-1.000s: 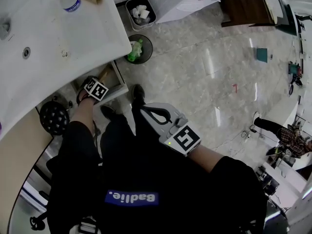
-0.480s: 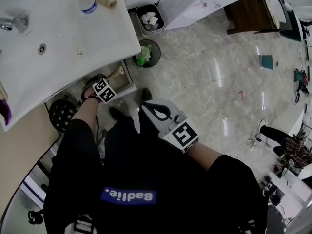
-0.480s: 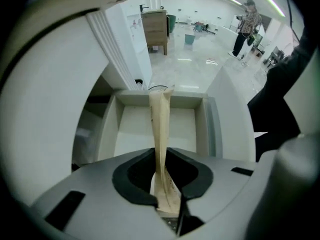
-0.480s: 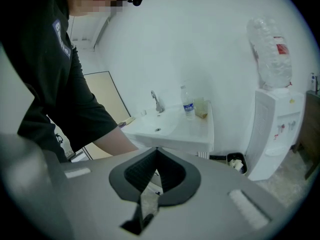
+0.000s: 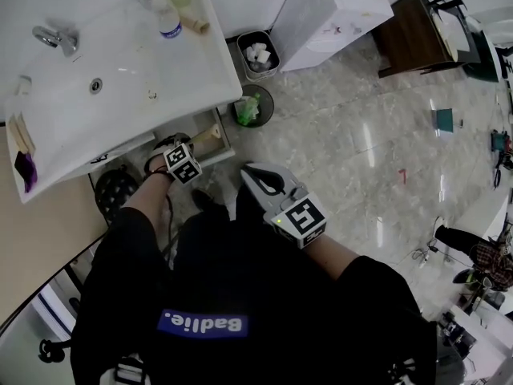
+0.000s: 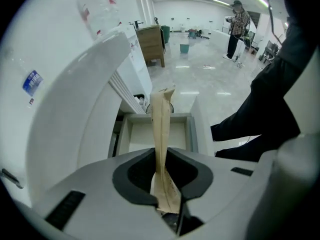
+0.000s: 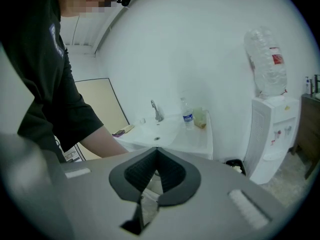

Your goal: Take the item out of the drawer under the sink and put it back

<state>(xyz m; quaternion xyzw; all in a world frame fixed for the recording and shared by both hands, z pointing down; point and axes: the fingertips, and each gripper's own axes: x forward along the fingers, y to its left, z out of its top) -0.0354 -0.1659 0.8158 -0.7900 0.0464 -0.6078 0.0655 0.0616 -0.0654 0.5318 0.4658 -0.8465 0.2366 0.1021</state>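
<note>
Under the white sink (image 5: 120, 95) the drawer (image 5: 222, 140) stands pulled out; its pale inside (image 6: 150, 136) shows below the left gripper. My left gripper (image 5: 192, 147) (image 6: 162, 151) points steeply down above it. Its jaws have just closed on a long beige paper packet (image 6: 161, 119) (image 5: 205, 135), which hangs from them over the drawer. My right gripper (image 5: 255, 176) (image 7: 156, 154) is held over my lap to the right. Its dark pads meet with nothing between them, and it faces the sink (image 7: 160, 131).
On the sink's far corner stand a water bottle (image 5: 167, 18) and cups. A white waste bin (image 5: 258, 54), a round bin with a green liner (image 5: 252, 107) and a water dispenser (image 5: 333, 10) stand on the tiled floor to the right. A black round object (image 5: 116, 187) sits left of the drawer.
My left gripper has risen out of the drawer with the beige packet in it. The right gripper has lifted a little. The head view has swung, showing more of the sink.
</note>
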